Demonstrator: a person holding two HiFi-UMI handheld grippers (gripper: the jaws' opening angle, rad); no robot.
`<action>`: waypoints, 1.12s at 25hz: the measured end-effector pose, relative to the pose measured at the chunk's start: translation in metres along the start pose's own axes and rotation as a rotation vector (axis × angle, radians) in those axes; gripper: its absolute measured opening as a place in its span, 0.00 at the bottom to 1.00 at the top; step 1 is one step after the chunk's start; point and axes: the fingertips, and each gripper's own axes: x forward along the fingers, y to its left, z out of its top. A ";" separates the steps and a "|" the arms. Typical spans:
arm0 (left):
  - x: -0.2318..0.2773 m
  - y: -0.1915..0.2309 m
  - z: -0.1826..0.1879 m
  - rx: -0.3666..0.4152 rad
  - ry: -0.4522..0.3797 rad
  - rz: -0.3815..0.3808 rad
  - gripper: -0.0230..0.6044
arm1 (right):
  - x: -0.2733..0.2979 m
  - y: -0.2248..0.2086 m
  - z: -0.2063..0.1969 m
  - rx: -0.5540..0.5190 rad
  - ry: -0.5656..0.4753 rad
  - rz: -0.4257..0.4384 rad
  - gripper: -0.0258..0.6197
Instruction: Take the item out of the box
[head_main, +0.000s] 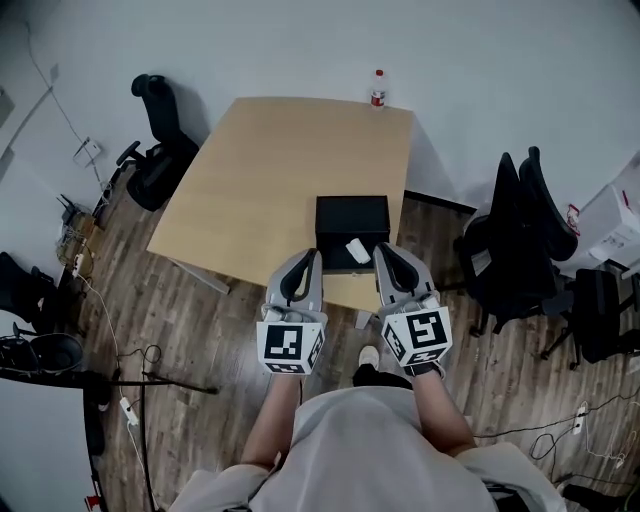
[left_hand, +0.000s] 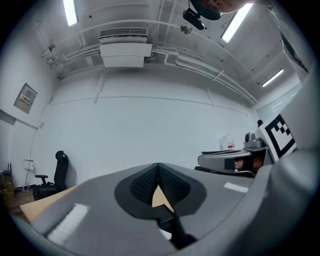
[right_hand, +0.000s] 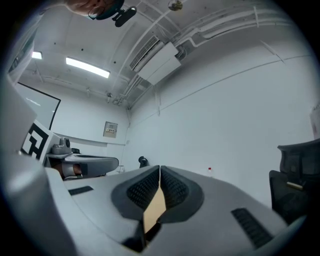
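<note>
Forearms (head_main: 272, 425) of the person reach out level, each carrying a pair of tongs. The left gripper (head_main: 314, 256) has its jaws pressed together with nothing between them, and the right gripper (head_main: 384, 250) is likewise closed and empty; both gripper views confirm the pads meeting at the tips. Just ahead, the tips hang over the near rim of an open black box (head_main: 350, 213) on the tan table (head_main: 270, 170). A small white item (head_main: 357, 250) lies in the box's near right part, between the two tips and closer to the right one. I judge this the approach step: next, one gripper must open, tip downward into the box and close on the item. A bottle (head_main: 378, 88) stands at the far edge.
</note>
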 end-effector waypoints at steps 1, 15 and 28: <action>0.011 -0.001 0.001 -0.001 -0.001 0.000 0.05 | 0.005 -0.009 0.000 0.001 0.000 0.000 0.06; 0.085 -0.008 -0.031 -0.015 0.090 0.054 0.05 | 0.038 -0.079 -0.039 0.016 0.093 0.032 0.06; 0.140 0.016 -0.060 -0.015 0.106 -0.011 0.05 | 0.093 -0.081 -0.088 0.036 0.264 0.137 0.06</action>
